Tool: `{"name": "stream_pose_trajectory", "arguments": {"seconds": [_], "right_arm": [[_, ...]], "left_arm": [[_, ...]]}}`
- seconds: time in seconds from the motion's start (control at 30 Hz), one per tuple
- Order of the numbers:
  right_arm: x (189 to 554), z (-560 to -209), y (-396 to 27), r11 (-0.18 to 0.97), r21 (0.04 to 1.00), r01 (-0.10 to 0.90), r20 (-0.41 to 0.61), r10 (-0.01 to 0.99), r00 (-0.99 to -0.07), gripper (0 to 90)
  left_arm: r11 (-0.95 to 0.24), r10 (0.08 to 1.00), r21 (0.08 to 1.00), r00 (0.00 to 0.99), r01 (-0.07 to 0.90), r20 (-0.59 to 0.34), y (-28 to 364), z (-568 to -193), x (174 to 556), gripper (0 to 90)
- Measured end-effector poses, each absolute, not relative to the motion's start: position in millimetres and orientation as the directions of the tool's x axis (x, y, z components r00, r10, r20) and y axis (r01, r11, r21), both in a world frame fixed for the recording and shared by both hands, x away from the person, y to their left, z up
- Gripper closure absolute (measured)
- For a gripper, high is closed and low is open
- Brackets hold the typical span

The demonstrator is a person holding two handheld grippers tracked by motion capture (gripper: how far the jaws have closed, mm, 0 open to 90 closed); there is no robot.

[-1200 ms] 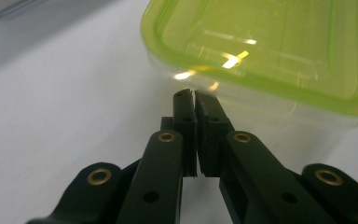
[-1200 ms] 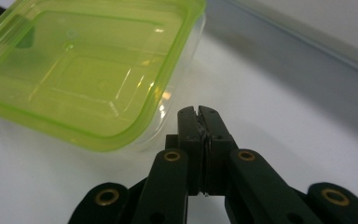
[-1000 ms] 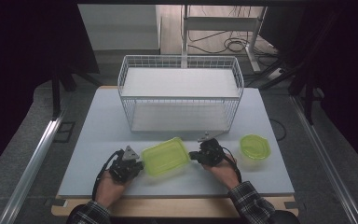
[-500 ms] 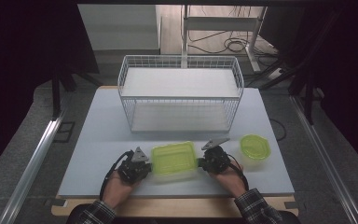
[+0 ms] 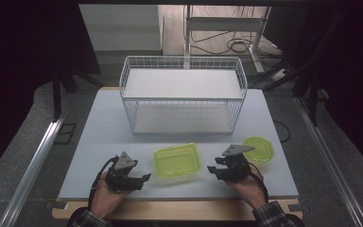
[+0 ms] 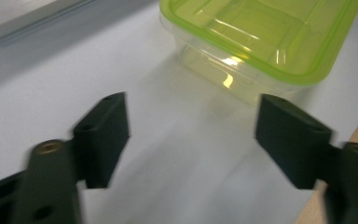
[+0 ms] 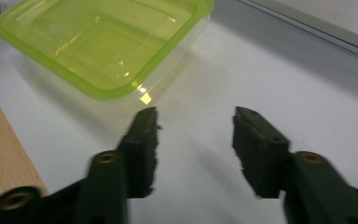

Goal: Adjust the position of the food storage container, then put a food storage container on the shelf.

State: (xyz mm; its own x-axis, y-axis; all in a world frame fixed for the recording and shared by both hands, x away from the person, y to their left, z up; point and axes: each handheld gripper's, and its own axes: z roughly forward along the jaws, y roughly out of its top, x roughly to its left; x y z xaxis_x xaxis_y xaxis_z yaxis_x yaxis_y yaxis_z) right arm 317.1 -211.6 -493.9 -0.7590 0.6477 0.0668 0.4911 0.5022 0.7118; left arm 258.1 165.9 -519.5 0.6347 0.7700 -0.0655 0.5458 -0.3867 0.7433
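A clear rectangular container with a yellow-green lid [image 5: 177, 161] rests on the white table near its front edge. My left gripper [image 5: 141, 179] is just left of it, open, jaws pointing at it. My right gripper [image 5: 212, 170] is just right of it, also open. Both pairs of jaws have just been opening, and nothing is between either pair. In the left gripper view the container [image 6: 261, 37] lies beyond the gripper [image 6: 193, 126], apart from the jaws. In the right gripper view the container [image 7: 102, 42] lies ahead and to the left of the gripper [image 7: 196, 119].
A white wire rack [image 5: 182, 94] with a shelf stands at the middle back of the table. A round yellow-green lidded tub [image 5: 259, 148] sits right of my right hand. A wooden strip [image 5: 179, 210] runs along the table's front edge.
Both grippers were shut on the container's ends and shifted it slightly right. Now the container sits flat on the table and both grippers have let go and drawn back sideways.
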Motion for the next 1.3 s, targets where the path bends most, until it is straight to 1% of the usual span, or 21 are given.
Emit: {"name": "stream_pose_trajectory", "arguments": {"seconds": [0.03,0.07,0.1,0.13,0.17,0.23,0.27,0.3,0.47,0.67,0.77,0.83,1.0,1.03,1.07,1.1,1.17,1.2,1.23,1.27,1.3], "right_arm": [[317,-494,-212,0.502,0.712,0.491,0.067,0.648,-0.759,46.7],[316,-496,-213,0.51,0.708,0.489,0.061,0.646,-0.761,39.3],[316,-496,-213,0.51,0.708,0.489,0.061,0.646,-0.761,39.3],[315,-499,-214,0.516,0.706,0.485,0.063,0.636,-0.769,32.3],[315,-499,-214,0.516,0.706,0.485,0.063,0.636,-0.769,32.3],[316,-500,-213,0.516,0.711,0.478,0.065,0.629,-0.775,25.2],[316,-500,-213,0.516,0.711,0.478,0.065,0.629,-0.775,25.2],[317,-499,-213,0.506,0.721,0.472,0.069,0.626,-0.777,21.0],[320,-500,-213,0.476,0.733,0.486,0.103,0.628,-0.771,13.2],[324,-500,-208,0.464,0.73,0.501,0.117,0.638,-0.761,5.5],[325,-495,-205,0.454,0.731,0.51,0.125,0.646,-0.753,3.9],[327,-492,-202,0.437,0.718,0.542,0.156,0.657,-0.737,6.9],[336,-489,-197,0.408,0.688,0.6,0.242,0.65,-0.72,23.3],[336,-489,-197,0.408,0.688,0.6,0.242,0.65,-0.72,23.3],[338,-489,-197,0.399,0.685,0.609,0.258,0.649,-0.716,26.2],[344,-489,-196,0.389,0.677,0.625,0.292,0.637,-0.713,32.4],[346,-489,-195,0.387,0.673,0.63,0.302,0.633,-0.712,34.5],[351,-490,-194,0.384,0.659,0.647,0.328,0.628,-0.706,40.3],[351,-490,-194,0.384,0.659,0.647,0.328,0.628,-0.706,40.3],[358,-491,-191,0.365,0.638,0.678,0.374,0.623,-0.687,44.5],[361,-492,-190,0.358,0.631,0.688,0.392,0.618,-0.681,45.5]], "left_arm": [[-0.387,0.77,0.743,0.635,0.546,-0.065,166,-519,258,20.0],[-0.401,0.774,0.737,0.631,0.544,-0.044,164,-521,256,16.5],[-0.401,0.774,0.737,0.631,0.544,-0.044,164,-521,256,13.3],[-0.418,0.78,0.73,0.625,0.541,-0.017,162,-521,253,9.6],[-0.418,0.78,0.73,0.625,0.541,-0.017,162,-521,253,7.8],[-0.431,0.778,0.724,0.629,0.538,-0.005,162,-523,251,4.7],[-0.437,0.778,0.723,0.629,0.535,0.004,162,-524,251,4.7],[-0.435,0.776,0.727,0.63,0.531,0.005,163,-525,250,3.6],[-0.404,0.784,0.751,0.62,0.522,-0.009,168,-526,252,1.7],[-0.412,0.783,0.752,0.622,0.514,0.004,169,-527,253,1.5],[-0.417,0.783,0.75,0.622,0.513,0.01,169,-528,253,1.5],[-0.417,0.783,0.749,0.622,0.514,0.009,169,-528,253,1.6],[-0.422,0.784,0.746,0.62,0.515,0.015,168,-529,254,1.8],[-0.422,0.784,0.746,0.62,0.515,0.015,168,-529,254,1.8],[-0.424,0.784,0.745,0.621,0.515,0.017,168,-529,254,1.8],[-0.424,0.784,0.745,0.621,0.515,0.017,168,-529,254,1.9],[-0.426,0.784,0.744,0.621,0.515,0.019,168,-529,254,1.9],[-0.428,0.783,0.744,0.621,0.513,0.022,168,-529,254,2.0],[-0.428,0.783,0.744,0.621,0.513,0.022,168,-529,254,2.0],[-0.429,0.783,0.743,0.621,0.513,0.022,168,-529,254,2.0],[-0.427,0.783,0.744,0.621,0.515,0.02,168,-529,254,2.1]]}}
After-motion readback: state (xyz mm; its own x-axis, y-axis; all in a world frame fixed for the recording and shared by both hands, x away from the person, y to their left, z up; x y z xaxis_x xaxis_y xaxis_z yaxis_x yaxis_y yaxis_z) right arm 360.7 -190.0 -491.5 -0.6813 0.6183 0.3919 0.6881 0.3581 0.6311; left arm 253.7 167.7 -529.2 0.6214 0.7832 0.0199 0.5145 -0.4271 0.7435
